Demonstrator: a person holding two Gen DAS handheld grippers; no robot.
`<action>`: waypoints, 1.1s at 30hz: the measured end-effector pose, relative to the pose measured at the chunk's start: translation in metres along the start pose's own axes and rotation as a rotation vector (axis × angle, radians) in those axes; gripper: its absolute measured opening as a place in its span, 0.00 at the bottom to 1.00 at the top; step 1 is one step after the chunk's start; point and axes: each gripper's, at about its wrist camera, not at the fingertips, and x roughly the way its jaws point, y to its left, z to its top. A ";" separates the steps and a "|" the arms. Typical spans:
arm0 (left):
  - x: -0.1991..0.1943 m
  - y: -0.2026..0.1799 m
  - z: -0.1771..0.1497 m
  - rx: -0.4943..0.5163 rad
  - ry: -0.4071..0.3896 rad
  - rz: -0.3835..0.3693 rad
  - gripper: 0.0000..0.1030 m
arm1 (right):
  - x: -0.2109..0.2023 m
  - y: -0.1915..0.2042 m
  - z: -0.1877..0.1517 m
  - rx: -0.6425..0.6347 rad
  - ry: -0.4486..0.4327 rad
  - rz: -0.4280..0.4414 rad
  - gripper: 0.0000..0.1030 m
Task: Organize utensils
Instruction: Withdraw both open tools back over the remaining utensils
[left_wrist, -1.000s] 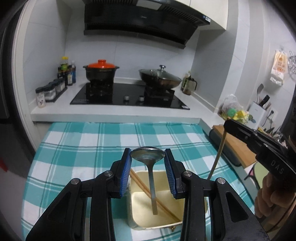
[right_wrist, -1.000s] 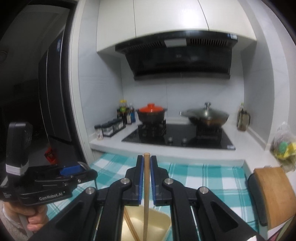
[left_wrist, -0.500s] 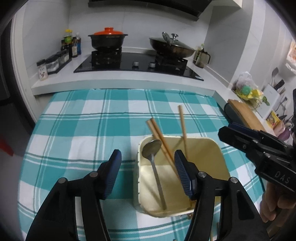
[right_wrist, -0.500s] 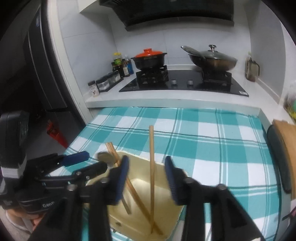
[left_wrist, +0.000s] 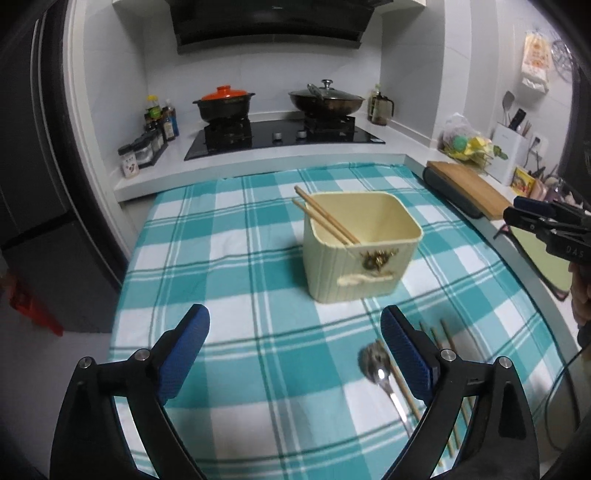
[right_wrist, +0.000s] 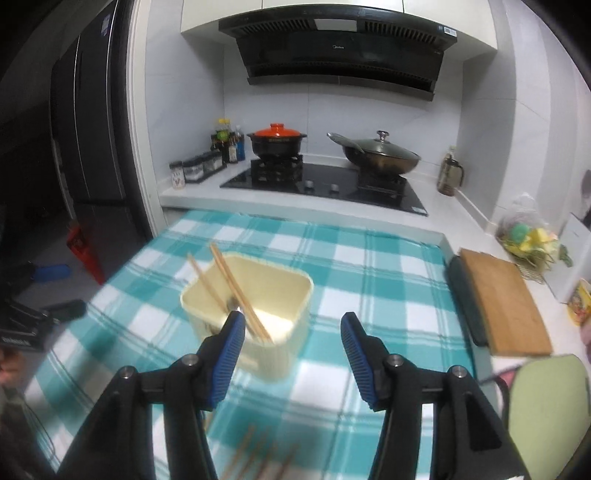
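Observation:
A cream container (left_wrist: 362, 243) stands on the checked cloth with two wooden chopsticks (left_wrist: 325, 219) leaning out of its far left corner. My left gripper (left_wrist: 293, 332) hangs in front of it, its jaws opening wide with nothing between them. A metal spoon (left_wrist: 376, 369) lies on the cloth by its right finger, beside loose chopsticks (left_wrist: 443, 339). My right gripper (right_wrist: 291, 325) is just in front of the container (right_wrist: 280, 291), jaws opening and empty. The chopsticks (right_wrist: 229, 284) and a metallic glint of a spoon (right_wrist: 233, 304) show inside. The right gripper (left_wrist: 517, 212) also shows at the right edge.
Behind the cloth a hob (left_wrist: 280, 136) carries an orange-lidded pot (left_wrist: 223, 103) and a lidded wok (left_wrist: 325, 99). Spice jars (left_wrist: 142, 151) stand at the left. A wooden cutting board (right_wrist: 506, 306) lies at the right edge of the cloth. More loose chopsticks (right_wrist: 255, 454) lie near the front.
The left gripper let go of a spoon and the right a chopstick, both into the container. Both grippers opened and drew back from it toward the front.

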 end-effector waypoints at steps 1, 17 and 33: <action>-0.008 -0.003 -0.011 -0.004 -0.003 -0.007 0.92 | -0.010 0.001 -0.012 -0.004 0.013 -0.023 0.54; -0.040 -0.076 -0.142 -0.050 -0.008 -0.068 0.94 | -0.090 0.040 -0.152 0.061 0.044 -0.230 0.66; -0.040 -0.086 -0.156 -0.076 -0.026 -0.044 0.94 | -0.088 0.041 -0.197 0.116 0.077 -0.274 0.66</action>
